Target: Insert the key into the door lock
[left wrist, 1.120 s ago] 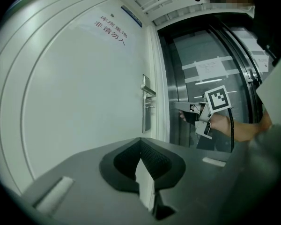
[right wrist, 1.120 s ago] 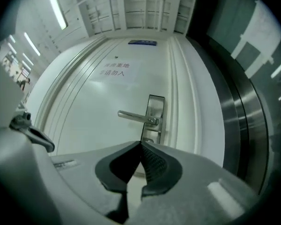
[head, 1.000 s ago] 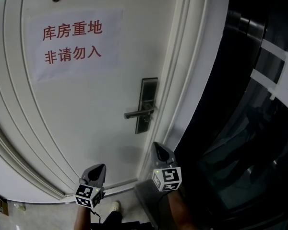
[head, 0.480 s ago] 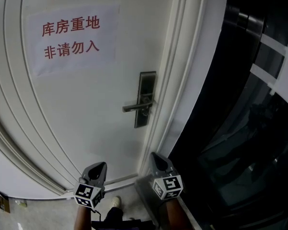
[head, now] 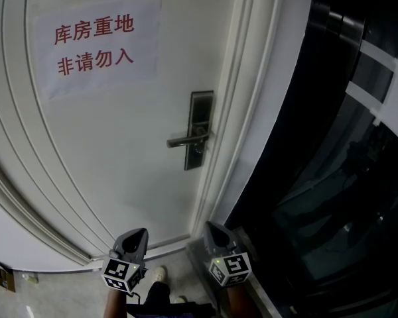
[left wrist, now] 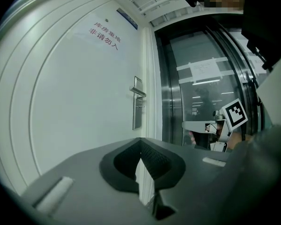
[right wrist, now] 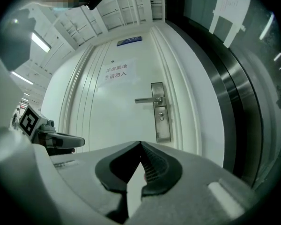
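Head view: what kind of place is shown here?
Probably an indoor corridor outside a storeroom: a white door with a lever handle, a paper notice in red Chinese saying storeroom, no entry, and a dark glass wall beside it.

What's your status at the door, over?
Copy: left tool shut, right tool shut, no key visible. Ahead, door lock untouched. Nothing blocking it.
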Demonstrator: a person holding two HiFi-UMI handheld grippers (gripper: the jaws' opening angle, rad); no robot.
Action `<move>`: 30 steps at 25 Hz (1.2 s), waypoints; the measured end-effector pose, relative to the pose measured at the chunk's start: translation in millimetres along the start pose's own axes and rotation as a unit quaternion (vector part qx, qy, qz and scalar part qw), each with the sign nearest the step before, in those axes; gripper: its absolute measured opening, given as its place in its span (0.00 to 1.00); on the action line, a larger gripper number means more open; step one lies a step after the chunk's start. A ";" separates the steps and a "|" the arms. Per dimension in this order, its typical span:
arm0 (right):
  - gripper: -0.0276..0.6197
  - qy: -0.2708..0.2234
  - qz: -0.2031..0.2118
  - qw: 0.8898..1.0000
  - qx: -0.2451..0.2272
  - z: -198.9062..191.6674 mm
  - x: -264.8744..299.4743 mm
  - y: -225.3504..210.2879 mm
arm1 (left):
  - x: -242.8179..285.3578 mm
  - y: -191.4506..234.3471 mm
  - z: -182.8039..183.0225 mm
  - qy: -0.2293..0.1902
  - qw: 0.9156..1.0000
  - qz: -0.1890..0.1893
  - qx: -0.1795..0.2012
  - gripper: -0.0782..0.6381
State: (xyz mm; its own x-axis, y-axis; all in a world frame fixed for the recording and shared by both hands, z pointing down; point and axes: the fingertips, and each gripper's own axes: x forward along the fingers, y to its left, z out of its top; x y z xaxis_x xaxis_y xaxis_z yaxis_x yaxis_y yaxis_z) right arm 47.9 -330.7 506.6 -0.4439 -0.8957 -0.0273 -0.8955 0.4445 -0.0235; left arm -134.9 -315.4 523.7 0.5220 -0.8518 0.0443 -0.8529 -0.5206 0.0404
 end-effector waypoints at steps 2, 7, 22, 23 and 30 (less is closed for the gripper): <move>0.04 0.005 0.002 1.000 -0.011 -5.3 -7.0 3.3 | -4.5 -1.6 -3.0 0.001 1.000 0.003 -0.004 0.11; 0.04 0.013 0.002 1.000 -0.017 -14.5 -17.8 8.5 | -13.3 0.7 -4.9 0.001 1.000 0.011 -0.006 0.11; 0.04 0.022 0.014 0.999 -0.032 -28.6 -22.1 26.1 | -21.0 -2.9 -12.7 0.010 1.000 0.009 -0.009 0.11; 0.04 0.018 0.014 0.999 -0.033 -25.3 -21.5 27.0 | -21.0 -2.6 -12.4 0.010 1.000 0.009 -0.010 0.11; 0.04 0.014 0.015 0.999 -0.033 -20.4 -20.1 28.0 | -20.8 -1.6 -11.9 0.011 1.000 0.009 -0.008 0.11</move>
State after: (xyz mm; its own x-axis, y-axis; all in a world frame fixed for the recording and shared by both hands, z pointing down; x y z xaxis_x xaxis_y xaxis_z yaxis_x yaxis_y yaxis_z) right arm 31.1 -300.6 526.8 -0.4701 -0.8826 0.0013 -0.8818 0.4697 0.0438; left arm -144.2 -296.1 534.6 0.5069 -0.8595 0.0663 -0.8619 -0.5040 0.0562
